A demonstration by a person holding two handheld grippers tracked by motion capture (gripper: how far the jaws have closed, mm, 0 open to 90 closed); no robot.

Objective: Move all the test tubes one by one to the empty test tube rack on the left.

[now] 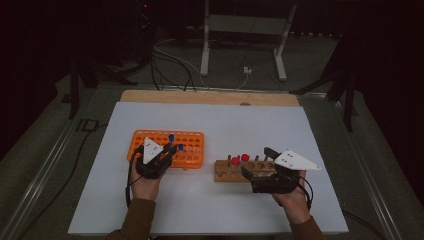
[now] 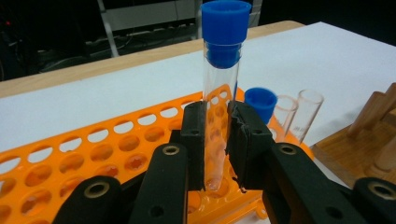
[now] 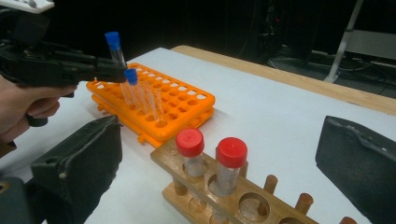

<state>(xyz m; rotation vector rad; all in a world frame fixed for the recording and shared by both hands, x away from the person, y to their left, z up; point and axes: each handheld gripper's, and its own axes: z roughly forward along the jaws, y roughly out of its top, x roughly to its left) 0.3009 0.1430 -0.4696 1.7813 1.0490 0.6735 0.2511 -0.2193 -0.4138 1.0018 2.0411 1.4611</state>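
My left gripper [image 2: 217,126] is shut on a clear test tube with a blue cap [image 2: 219,93], held upright with its bottom down in a hole of the orange rack [image 2: 93,154]. From above, the left gripper [image 1: 170,148] is over the rack's [image 1: 192,137] near middle. A second blue-capped tube [image 2: 260,102] stands in the rack just beyond, with two uncapped tubes [image 2: 285,112] beside it. My right gripper [image 1: 257,162] is open at the wooden rack [image 1: 222,172], its jaws wide on either side of two red-capped tubes [image 3: 190,144] standing in it.
The racks sit on a white sheet [image 1: 225,125] over a wooden table. The wooden rack [image 3: 187,186] has several free holes and upright pegs. Cables and a metal stand lie on the floor beyond the far edge.
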